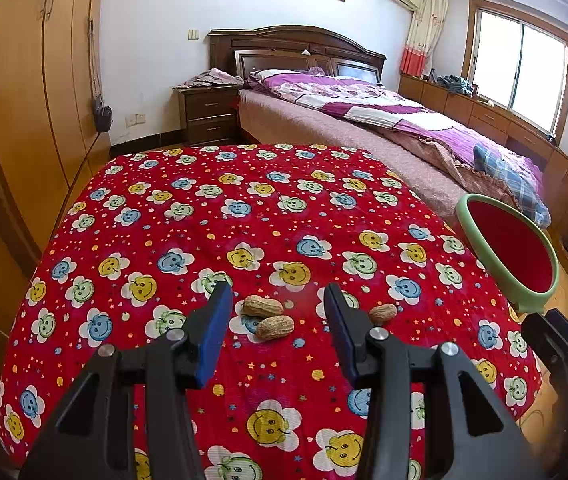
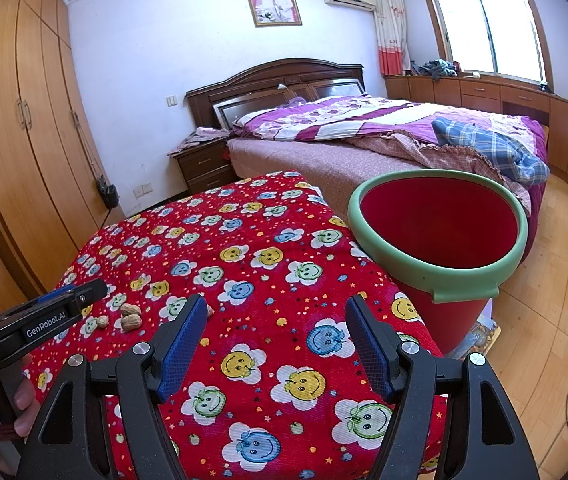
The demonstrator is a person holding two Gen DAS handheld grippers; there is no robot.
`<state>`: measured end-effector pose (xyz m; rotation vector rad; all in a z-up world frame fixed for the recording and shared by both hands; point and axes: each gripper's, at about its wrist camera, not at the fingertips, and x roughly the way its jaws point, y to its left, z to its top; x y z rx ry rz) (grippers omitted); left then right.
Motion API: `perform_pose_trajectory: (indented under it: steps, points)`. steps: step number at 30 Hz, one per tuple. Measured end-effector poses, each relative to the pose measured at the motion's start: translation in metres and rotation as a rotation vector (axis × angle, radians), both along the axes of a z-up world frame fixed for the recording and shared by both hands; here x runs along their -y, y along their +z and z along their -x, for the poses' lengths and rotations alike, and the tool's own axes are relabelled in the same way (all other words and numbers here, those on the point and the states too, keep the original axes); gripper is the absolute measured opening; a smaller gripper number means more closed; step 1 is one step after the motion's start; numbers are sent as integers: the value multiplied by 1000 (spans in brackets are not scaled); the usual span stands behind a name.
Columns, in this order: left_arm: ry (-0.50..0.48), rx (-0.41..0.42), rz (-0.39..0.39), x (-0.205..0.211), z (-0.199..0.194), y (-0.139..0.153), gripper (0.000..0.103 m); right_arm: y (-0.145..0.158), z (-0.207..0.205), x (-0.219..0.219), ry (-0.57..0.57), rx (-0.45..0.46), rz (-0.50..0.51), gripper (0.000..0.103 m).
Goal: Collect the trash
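Three peanut shells lie on the red flowered cloth [image 1: 244,208]: one [image 1: 262,306] and another [image 1: 275,327] between my left fingers, a third [image 1: 382,313] just right of the right finger. My left gripper [image 1: 278,300] is open and empty, just above them. The shells also show in the right wrist view [image 2: 130,322], next to the left gripper [image 2: 64,304]. My right gripper [image 2: 276,314] is open and empty over the cloth. A red bin with a green rim [image 2: 435,276] stands at the table's right edge; it also shows in the left wrist view [image 1: 483,248].
A bed with a purple quilt [image 2: 363,120] stands behind the table. Wardrobes [image 2: 24,120] line the left wall. A nightstand [image 1: 208,112] stands by the bed. Wooden floor [image 2: 555,300] with a cable lies to the right.
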<state>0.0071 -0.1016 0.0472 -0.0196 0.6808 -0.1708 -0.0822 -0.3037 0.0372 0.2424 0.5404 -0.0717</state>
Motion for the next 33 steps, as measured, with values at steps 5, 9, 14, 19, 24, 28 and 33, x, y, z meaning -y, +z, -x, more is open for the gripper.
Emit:
perform_pose_trajectory:
  steps: [5,9,14,19,24,28,33]
  points:
    - [-1,0,0,0,-1,0,48,0,0,0,0,1,0,73]
    - [-1,-1,0,0,0,0,48,0,0,0,0,-1,-1,73]
    - [-1,0,-1,0,0,0,48,0,0,0,0,0,0,73]
    - [0,0,0,0,0,0,48,0,0,0,0,0,0,73]
    - [0,0,0,0,0,0,48,0,0,0,0,0,-1,73]
    - [-1,1,0,1,0,0,48,0,0,0,-1,0,-1,73]
    - [0,9,0,-2,1,3,48,1,1,0,-3,5,0,73]
